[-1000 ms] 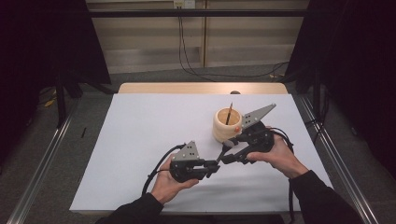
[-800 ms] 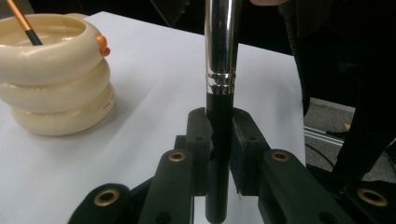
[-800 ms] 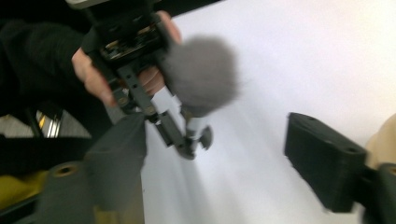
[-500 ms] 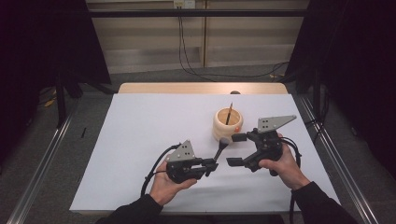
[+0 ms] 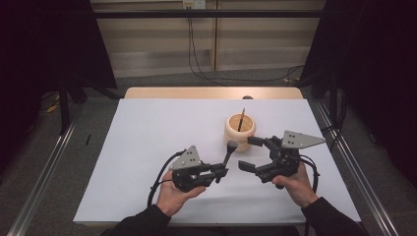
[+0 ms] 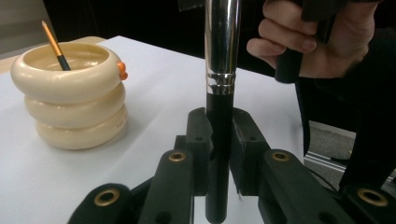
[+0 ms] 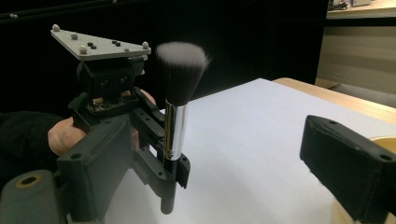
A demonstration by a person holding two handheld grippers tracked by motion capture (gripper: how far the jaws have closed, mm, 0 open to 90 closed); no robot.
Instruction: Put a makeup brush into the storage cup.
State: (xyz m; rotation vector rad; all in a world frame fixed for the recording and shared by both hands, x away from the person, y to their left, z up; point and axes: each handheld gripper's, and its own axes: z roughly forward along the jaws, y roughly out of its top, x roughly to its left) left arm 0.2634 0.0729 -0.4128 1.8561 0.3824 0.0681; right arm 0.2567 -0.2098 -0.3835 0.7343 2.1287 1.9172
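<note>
The black-handled makeup brush (image 5: 228, 154) with a shiny silver ferrule and a soft black, white-tipped head stands nearly upright above the white table cover (image 5: 147, 142), a little right of the middle and towards the person's edge. In the left gripper view its dark handle (image 6: 219, 140) runs straight up between the two black jaws, which press on it from both sides, with the metal ferrule just above them. The left gripper (image 5: 220, 171), carrying a grey three-cornered plate, is clenched on that handle and lies level in the person's left hand (image 5: 172, 194); the right gripper view shows the same grip from the side, with the brush (image 7: 180, 93) rising from the left gripper (image 7: 173, 170) and its bristles fanned at the top.

Just right of the brush, the right gripper (image 5: 252, 153) is released: its jaws stand wide apart with nothing between them and have just been opening, then easing back a little. It rests in the person's right hand (image 5: 297, 184), pointed at the brush and apart from it.

Behind the two grippers, near the brush head, stands a cream ribbed round holder (image 5: 239, 132) made of three stacked rings, with a small orange knob (image 6: 122, 71) on its side. A thin orange-handled brush (image 5: 241, 119) leans inside it.
</note>
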